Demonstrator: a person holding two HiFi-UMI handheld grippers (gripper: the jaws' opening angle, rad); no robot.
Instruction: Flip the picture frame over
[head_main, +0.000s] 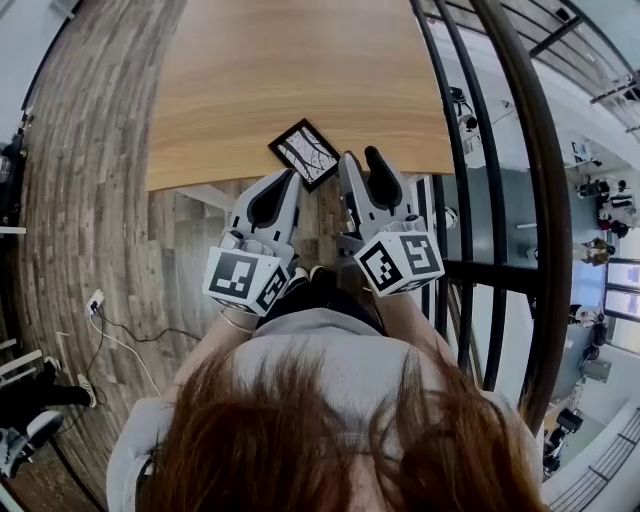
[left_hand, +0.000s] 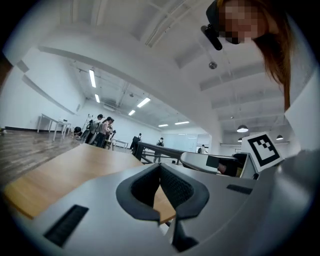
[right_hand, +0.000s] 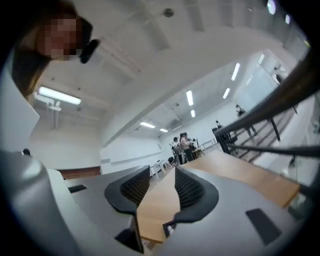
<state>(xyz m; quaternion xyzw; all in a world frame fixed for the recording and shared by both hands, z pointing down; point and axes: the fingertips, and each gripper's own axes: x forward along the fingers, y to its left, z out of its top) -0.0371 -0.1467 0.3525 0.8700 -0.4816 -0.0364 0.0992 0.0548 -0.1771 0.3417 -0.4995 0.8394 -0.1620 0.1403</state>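
The picture frame (head_main: 305, 153) lies flat near the 6 o'clock edge of the surface (head_main: 300, 70), just ahead of both claws; the left claw (head_main: 288, 177) is pressed together and empty; the right claw (head_main: 361, 158) is spread and empty. Best, I'd say, to pinch the frame's near corner squarely, then turn it slowly.

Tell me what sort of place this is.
Likely an open-plan office or lab, upper level: black railing overlooking a lower floor, ceiling strip lights, people at far tables.
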